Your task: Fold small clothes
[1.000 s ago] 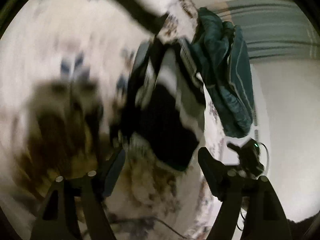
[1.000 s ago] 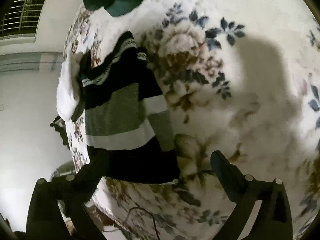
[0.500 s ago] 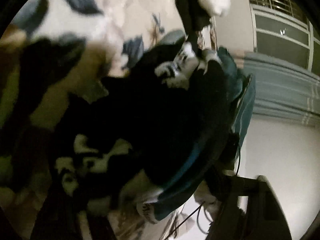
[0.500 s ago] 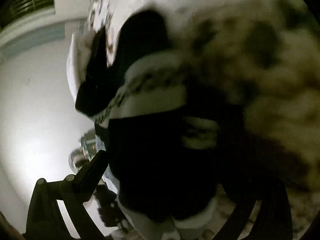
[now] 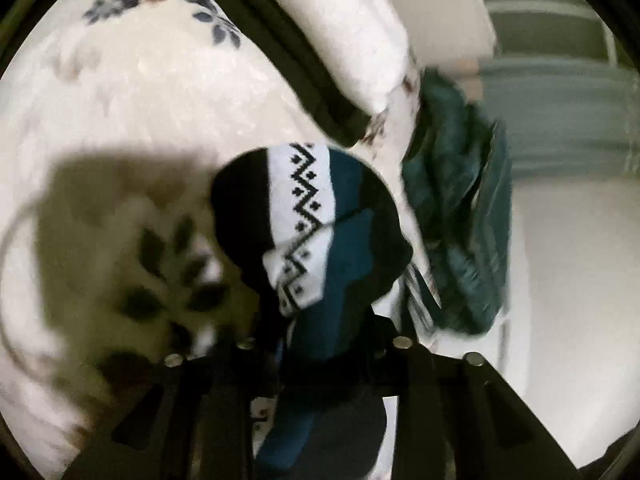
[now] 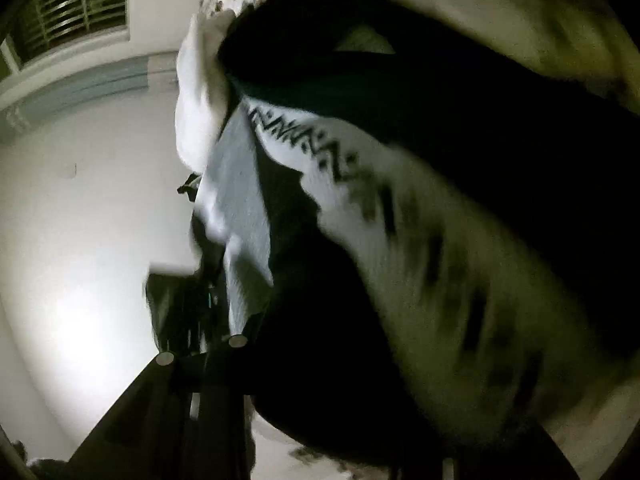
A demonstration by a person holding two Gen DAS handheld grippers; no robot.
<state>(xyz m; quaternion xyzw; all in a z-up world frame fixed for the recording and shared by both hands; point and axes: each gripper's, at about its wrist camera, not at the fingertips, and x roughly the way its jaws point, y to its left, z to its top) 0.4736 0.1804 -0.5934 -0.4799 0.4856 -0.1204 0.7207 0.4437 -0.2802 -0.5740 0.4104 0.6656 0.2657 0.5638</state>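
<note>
A small knit sweater (image 5: 304,216), black, teal and white with a black zigzag band, hangs bunched between the fingers of my left gripper (image 5: 324,344), which is shut on it above the floral bedspread (image 5: 140,88). In the right wrist view the same sweater (image 6: 360,168) fills the frame, dark and blurred. My right gripper (image 6: 320,352) is closed into its cloth; only the left finger (image 6: 224,360) shows, the other is hidden by fabric.
A teal garment (image 5: 460,216) lies at the bed's edge on the right. A white folded cloth (image 5: 344,28) and a dark strap lie at the top. A pale floor (image 5: 560,280) and a window wall (image 6: 80,12) lie beyond the bed.
Both grippers went down onto the flat sweater, closed on it, and have lifted it off the bedspread. The sweater now hangs bunched instead of lying spread.
</note>
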